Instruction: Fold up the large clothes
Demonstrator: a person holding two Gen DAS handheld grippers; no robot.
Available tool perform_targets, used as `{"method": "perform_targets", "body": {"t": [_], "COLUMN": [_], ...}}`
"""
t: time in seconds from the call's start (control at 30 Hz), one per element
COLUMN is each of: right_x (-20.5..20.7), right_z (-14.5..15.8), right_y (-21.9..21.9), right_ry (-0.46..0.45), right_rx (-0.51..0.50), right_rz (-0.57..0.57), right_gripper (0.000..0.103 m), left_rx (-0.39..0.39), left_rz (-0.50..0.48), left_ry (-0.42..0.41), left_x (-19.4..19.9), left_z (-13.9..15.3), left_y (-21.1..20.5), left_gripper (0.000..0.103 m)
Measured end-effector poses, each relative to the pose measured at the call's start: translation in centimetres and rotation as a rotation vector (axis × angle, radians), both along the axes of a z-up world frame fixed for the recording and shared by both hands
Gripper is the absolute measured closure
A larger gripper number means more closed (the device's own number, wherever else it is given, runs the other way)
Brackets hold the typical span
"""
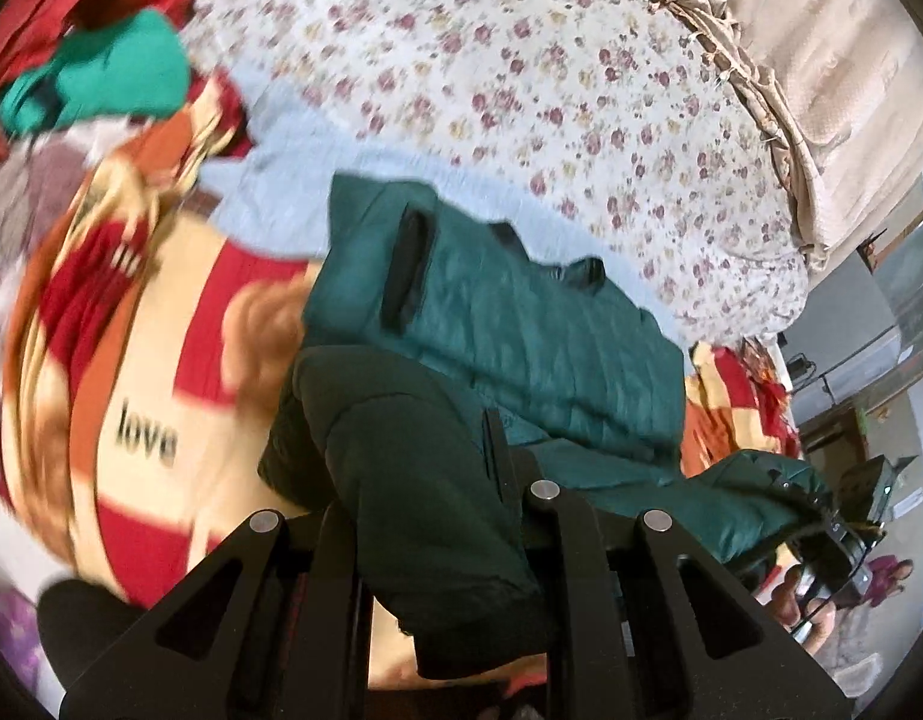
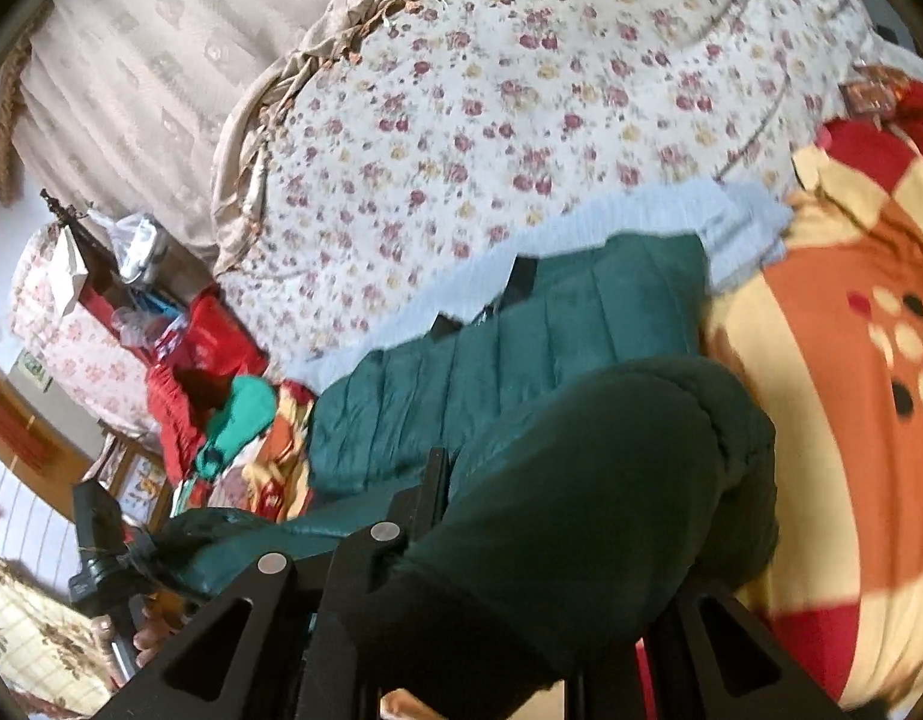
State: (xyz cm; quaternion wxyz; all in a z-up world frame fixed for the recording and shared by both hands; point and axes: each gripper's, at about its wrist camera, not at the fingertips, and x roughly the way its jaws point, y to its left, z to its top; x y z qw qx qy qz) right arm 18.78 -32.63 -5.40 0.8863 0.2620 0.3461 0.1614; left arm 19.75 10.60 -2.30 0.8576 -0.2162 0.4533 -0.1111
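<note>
A large dark green puffer jacket [image 1: 521, 324] lies on the bed, its far part flat and its near part lifted into folds. In the left wrist view my left gripper [image 1: 443, 510] is shut on a dark bunched end of the jacket, which hangs between its fingers. My right gripper [image 2: 539, 564] is likewise shut on a thick bulging fold of the jacket [image 2: 569, 324] that hides its right finger. Each gripper appears in the other's view, clamped on the jacket's edge: the right one [image 1: 821, 534] at lower right, the left one [image 2: 116, 558] at lower left.
The jacket rests on a red, cream and orange blanket [image 1: 161, 360] printed "love", beside a floral quilt [image 1: 521, 60]. A teal garment [image 1: 113, 78] and red clothes are piled at the bed's edge. A beige padded headboard [image 2: 131, 60] and a cluttered bedside table [image 2: 125, 276] stand behind.
</note>
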Motion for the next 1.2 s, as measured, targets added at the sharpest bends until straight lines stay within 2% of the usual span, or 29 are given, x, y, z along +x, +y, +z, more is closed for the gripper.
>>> {"method": "perform_targets", "body": {"t": [0.3, 0.47, 0.63, 0.7, 0.8, 0.83, 0.9, 1.0, 1.03, 1.1, 1.17, 1.2], "right_x": [10.1, 15.5, 19.0, 19.5, 19.9, 19.9, 19.6, 18.5, 18.2, 17.6, 17.0, 16.8], "right_z": [-0.7, -2.8, -6.3, -7.5, -8.3, -8.3, -7.9, -6.9, -6.6, -6.1, -5.2, -4.7], "right_y": [-0.6, -0.8, -0.8, -1.0, -1.5, -1.5, -1.8, -2.2, -2.3, -2.2, -2.0, -1.8], "right_ry": [0.046, 0.101, 0.185, 0.199, 0.219, 0.219, 0.206, 0.164, 0.156, 0.137, 0.103, 0.088], "right_rx": [-0.057, -0.091, -0.121, -0.1, -0.075, -0.071, -0.056, -0.007, 0.009, 0.023, 0.008, -0.004], "right_rz": [-0.07, -0.088, -0.112, -0.111, -0.1, -0.096, -0.084, -0.085, -0.088, -0.096, -0.105, -0.109], "right_gripper": [0.088, 0.088, 0.088, 0.085, 0.084, 0.083, 0.081, 0.076, 0.071, 0.057, 0.017, 0.009], "left_rx": [0.158, 0.192, 0.271, 0.285, 0.296, 0.289, 0.226, 0.078, 0.02, -0.086, -0.181, -0.209], "left_rz": [0.031, 0.051, 0.059, 0.061, 0.049, 0.041, 0.036, 0.034, 0.035, 0.045, 0.061, 0.067], "left_ry": [0.041, 0.092, 0.127, 0.123, 0.104, 0.105, 0.106, 0.096, 0.097, 0.113, 0.119, 0.109], "left_x": [11.2, 17.5, 21.2, 21.7, 21.6, 21.5, 21.2, 20.4, 20.2, 19.8, 19.2, 18.9], "left_z": [-0.9, -2.8, -6.0, -7.4, -7.7, -7.5, -6.4, -4.9, -4.6, -4.3, -3.9, -3.6], "left_y": [-1.8, -2.5, -4.1, -4.4, -4.6, -4.6, -3.7, -2.0, -1.4, -0.5, 0.1, 0.3], "left_gripper": [0.091, 0.09, 0.087, 0.086, 0.086, 0.085, 0.083, 0.074, 0.067, 0.056, 0.033, 0.031]}}
